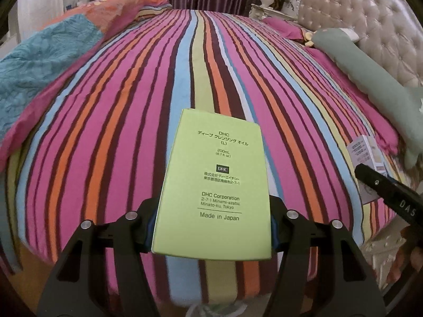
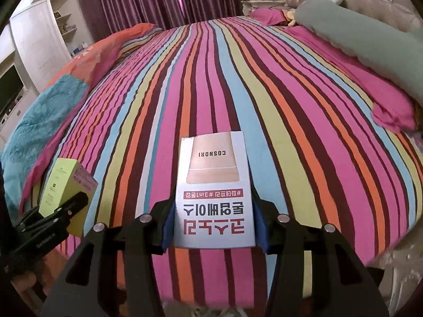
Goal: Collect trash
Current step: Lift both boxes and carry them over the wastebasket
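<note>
Shelves (image 2: pixel 63 26) only show rightward; tufted headboard (image 1: pixel 370 21) leftward.

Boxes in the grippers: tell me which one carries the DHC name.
The green box, clamped in the left gripper. It reads "DHC Corporation, Made in Japan". The white box in the right gripper says COSNORI, with red Korean lettering.

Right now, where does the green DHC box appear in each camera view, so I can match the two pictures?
Left wrist view: the green DHC box is at bottom centre, clamped in the left gripper.
Right wrist view: the same box is at the lower left edge, seen from the side.
Shared landmark: the striped bedspread lies behind it in both.
</note>
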`<state>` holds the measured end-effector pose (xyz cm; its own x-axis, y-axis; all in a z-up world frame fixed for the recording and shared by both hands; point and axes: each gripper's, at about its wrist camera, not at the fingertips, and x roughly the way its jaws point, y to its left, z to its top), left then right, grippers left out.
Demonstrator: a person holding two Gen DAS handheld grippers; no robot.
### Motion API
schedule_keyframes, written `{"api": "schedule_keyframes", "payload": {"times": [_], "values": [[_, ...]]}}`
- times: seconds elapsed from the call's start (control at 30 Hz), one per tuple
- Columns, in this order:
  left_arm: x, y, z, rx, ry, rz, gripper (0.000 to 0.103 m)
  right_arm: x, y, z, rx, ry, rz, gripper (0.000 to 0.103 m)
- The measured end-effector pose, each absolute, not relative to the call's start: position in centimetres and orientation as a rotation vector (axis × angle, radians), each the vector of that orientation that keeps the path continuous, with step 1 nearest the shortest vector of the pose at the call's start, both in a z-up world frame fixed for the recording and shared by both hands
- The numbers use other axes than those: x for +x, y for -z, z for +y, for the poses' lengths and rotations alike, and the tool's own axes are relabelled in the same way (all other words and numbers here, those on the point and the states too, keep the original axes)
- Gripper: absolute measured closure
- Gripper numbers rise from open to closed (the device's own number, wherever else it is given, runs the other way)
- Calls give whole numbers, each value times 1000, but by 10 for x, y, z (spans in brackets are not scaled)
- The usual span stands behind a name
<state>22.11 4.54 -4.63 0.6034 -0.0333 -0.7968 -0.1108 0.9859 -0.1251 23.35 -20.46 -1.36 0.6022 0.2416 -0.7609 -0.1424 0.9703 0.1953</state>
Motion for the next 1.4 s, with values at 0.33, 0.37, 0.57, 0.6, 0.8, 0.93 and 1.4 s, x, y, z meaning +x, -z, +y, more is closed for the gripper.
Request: {"api": "schedule_keyframes", "payload": {"times": [0.33, 0.37, 0.57, 0.6, 0.8, 0.93, 1.4], "values": [[144, 61, 43, -168, -42, 953, 43, 168, 22, -210, 137, -223, 907, 57], [140, 62, 42, -169, -42, 956, 43, 161, 25, -210, 140, -221, 913, 57], [103, 86, 29, -172, -24, 1003, 43, 130, 49, -212, 136, -212, 972, 57], [96, 93, 25, -166, -23, 1019, 43, 124, 53, -212, 136, -208, 982, 57], [68, 126, 10, -188, -15, 1109, 43, 104, 78, -211, 175, -204, 1064, 57], [57, 151, 1, -192, 8, 1196, 43, 94, 97, -204, 211, -227, 1145, 57], [56, 216, -11, -224, 34, 1464, 43, 99, 178, -199, 304, -188, 1481, 57]]}}
